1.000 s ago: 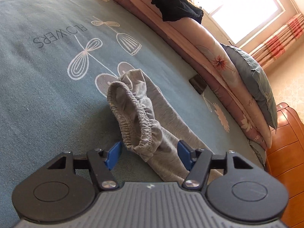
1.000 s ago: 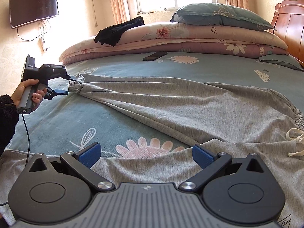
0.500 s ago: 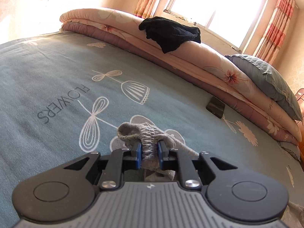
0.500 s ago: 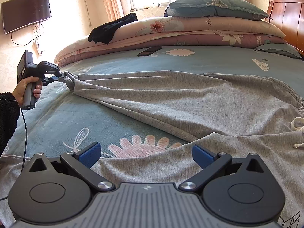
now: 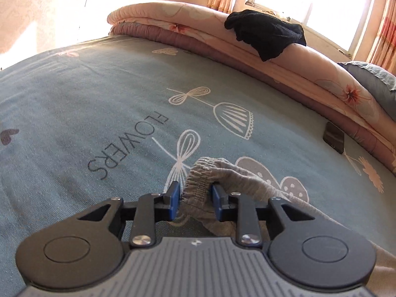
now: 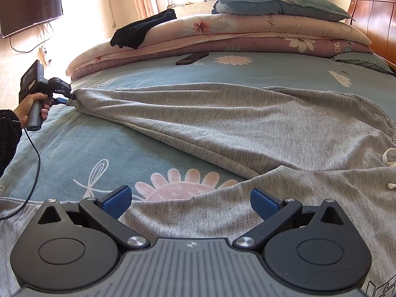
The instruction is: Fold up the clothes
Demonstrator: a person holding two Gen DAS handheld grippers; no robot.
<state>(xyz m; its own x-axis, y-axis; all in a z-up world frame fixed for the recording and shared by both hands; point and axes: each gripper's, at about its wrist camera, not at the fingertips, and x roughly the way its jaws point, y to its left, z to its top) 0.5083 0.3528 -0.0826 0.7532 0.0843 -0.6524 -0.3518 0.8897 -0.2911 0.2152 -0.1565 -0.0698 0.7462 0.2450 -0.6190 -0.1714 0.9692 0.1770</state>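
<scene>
Grey sweatpants [image 6: 222, 113] lie spread on the teal bed sheet [image 6: 111, 153], one leg stretched out to the left. That leg's ribbed cuff [image 5: 198, 180] sits between the blue pads of my left gripper [image 5: 194, 195], whose jaws are opening; a small gap shows beside the left pad. In the right wrist view a hand holds the left gripper [image 6: 65, 99] at the leg's end. My right gripper [image 6: 190, 201] stands open just above the nearer grey leg, with nothing between its fingers. A white drawstring [image 6: 389, 158] lies at the waist on the right.
Folded floral quilts [image 6: 247, 32] with a teal pillow [image 6: 279, 2] and a black garment [image 6: 143, 29] run along the far side. A dark phone [image 6: 191, 58] lies on the sheet near them. A wooden headboard [image 6: 376, 12] stands right, a wall TV [image 6: 29, 7] left.
My left gripper closed on the cuff, drew the leg out to the left and straighter, then its pads parted again. The right gripper has stayed in place.
</scene>
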